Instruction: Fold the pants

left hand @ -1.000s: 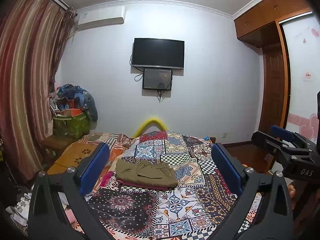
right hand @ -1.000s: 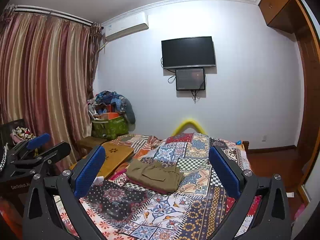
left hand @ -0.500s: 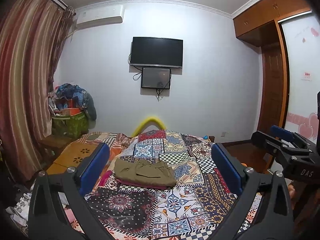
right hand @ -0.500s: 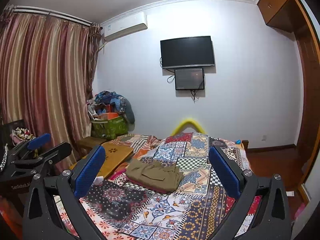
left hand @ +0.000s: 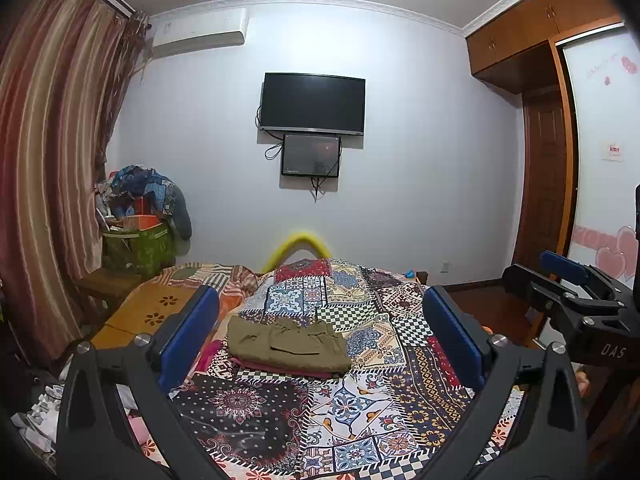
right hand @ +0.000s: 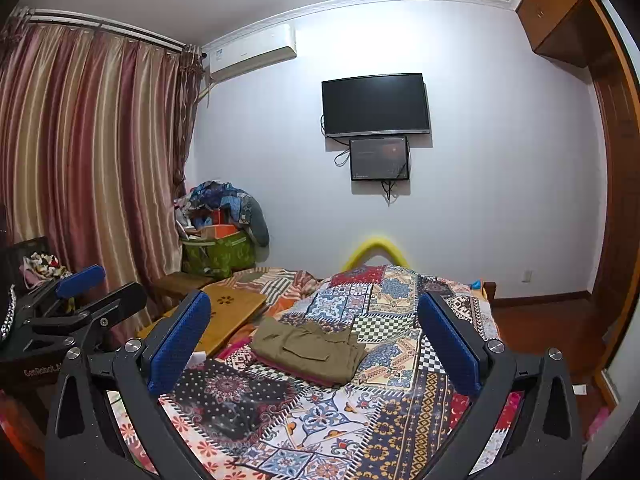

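While both the left gripper and the right gripper hang wide open, holding nothing, the pants lie folded on the quilt, far ahead of both.

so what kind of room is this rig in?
Most likely a home bedroom: a bed under a patchwork quilt with folded pants on it, a wall TV, striped curtains.

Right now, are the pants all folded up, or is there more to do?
Looks done: the pants lie in a neat folded stack on the quilt. Nothing is in hand; the left gripper and right gripper are open, held away. Nothing visibly left.
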`<state>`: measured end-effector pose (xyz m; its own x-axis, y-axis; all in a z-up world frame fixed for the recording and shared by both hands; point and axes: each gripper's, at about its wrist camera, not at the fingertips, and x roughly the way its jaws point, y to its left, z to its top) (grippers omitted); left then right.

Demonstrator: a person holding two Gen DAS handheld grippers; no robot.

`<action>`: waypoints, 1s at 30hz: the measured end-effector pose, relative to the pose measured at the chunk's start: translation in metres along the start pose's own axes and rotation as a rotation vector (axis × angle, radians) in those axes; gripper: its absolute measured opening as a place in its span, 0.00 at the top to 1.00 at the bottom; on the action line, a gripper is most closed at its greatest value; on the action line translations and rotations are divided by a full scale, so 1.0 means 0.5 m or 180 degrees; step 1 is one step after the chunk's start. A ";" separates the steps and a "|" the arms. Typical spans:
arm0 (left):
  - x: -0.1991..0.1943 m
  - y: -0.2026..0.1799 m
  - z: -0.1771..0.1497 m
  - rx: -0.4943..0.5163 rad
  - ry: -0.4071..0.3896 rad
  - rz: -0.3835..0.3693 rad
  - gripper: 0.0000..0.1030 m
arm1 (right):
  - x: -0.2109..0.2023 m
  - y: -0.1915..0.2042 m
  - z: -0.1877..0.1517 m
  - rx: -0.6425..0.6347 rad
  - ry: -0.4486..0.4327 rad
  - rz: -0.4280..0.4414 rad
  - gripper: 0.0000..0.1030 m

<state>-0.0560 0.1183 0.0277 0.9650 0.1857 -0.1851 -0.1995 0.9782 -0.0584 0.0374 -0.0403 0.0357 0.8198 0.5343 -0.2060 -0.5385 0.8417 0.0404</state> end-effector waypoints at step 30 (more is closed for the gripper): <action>0.017 0.016 -0.002 -0.0041 0.0112 -0.0109 0.00 | 0.008 0.002 -0.008 0.0023 0.0031 -0.0050 0.00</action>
<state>-0.0493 0.1274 0.0248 0.9647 0.1485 -0.2173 -0.1688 0.9826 -0.0780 0.0396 -0.0376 0.0307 0.8262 0.5202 -0.2163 -0.5240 0.8506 0.0441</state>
